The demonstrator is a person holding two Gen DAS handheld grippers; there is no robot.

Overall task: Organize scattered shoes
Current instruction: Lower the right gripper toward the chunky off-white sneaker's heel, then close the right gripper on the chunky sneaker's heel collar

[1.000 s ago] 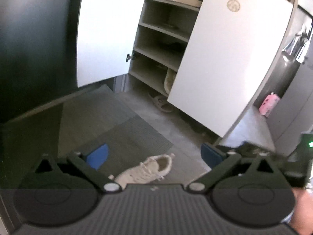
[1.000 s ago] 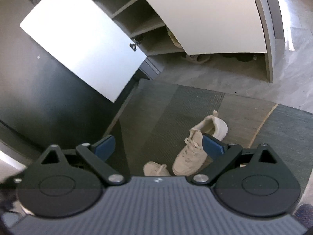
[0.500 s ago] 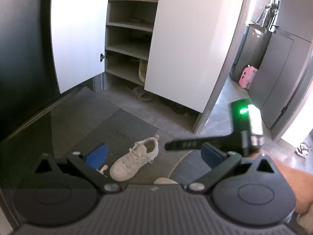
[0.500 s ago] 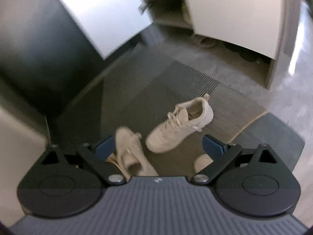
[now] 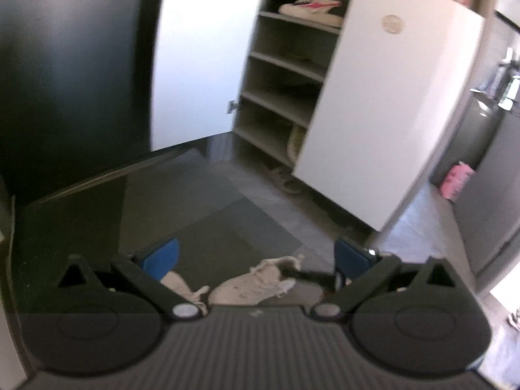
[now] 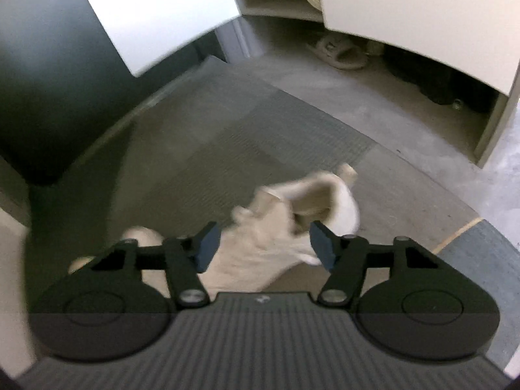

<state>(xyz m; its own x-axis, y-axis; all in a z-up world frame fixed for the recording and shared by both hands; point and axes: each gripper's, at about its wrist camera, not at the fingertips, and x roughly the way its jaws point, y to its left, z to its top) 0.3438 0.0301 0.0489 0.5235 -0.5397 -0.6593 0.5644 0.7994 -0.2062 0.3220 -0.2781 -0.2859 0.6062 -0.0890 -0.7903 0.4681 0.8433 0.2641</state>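
Both wrist views look forward past their jaws; the right sits nearer the cream lace-up sneaker [image 6: 292,224] [image 5: 253,284], which both share.

Setting: entryway of a home. Evidence: tall white shoe cabinet [image 5: 383,104], both doors open, with grey shelves [image 5: 286,61]; red-and-white sneaker [image 5: 312,5] on an upper shelf; a sandal [image 6: 339,53] on the tiled floor under the cabinet; grey ribbed doormat [image 6: 247,143] carrying two cream sneakers [image 6: 292,227]; dark glossy wall panel [image 5: 65,65] on the left; grey doors and a pink item [image 5: 456,180] down the passage.
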